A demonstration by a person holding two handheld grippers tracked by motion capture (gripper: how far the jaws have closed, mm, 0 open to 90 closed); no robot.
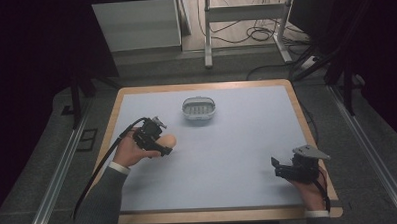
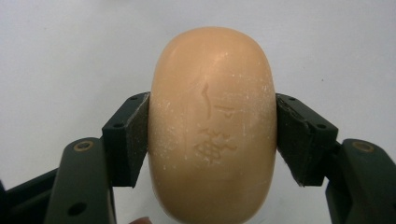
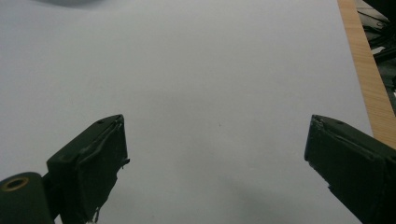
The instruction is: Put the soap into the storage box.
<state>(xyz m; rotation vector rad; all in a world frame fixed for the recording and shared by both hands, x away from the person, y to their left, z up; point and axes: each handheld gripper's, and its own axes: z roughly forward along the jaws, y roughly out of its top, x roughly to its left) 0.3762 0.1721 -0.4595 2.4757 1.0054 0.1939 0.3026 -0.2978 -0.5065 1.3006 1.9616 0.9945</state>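
Pretty roomy table honestly. The only thing standing on the pale mat (image 1: 237, 140) besides the grippers is the white soap dish (image 1: 199, 110), up near the far edge. Right of the dish the mat is bare all the way to the wooden rim (image 1: 300, 113). Nearer than the dish, the left gripper (image 1: 160, 143) with its bar of soap (image 2: 212, 126) sits in the way – the right gripper (image 3: 217, 154) has open mat ahead.

The soap bar's (image 2: 211, 126) lower end (nearest the camera) is cut off by the left gripper view's bottom edge.
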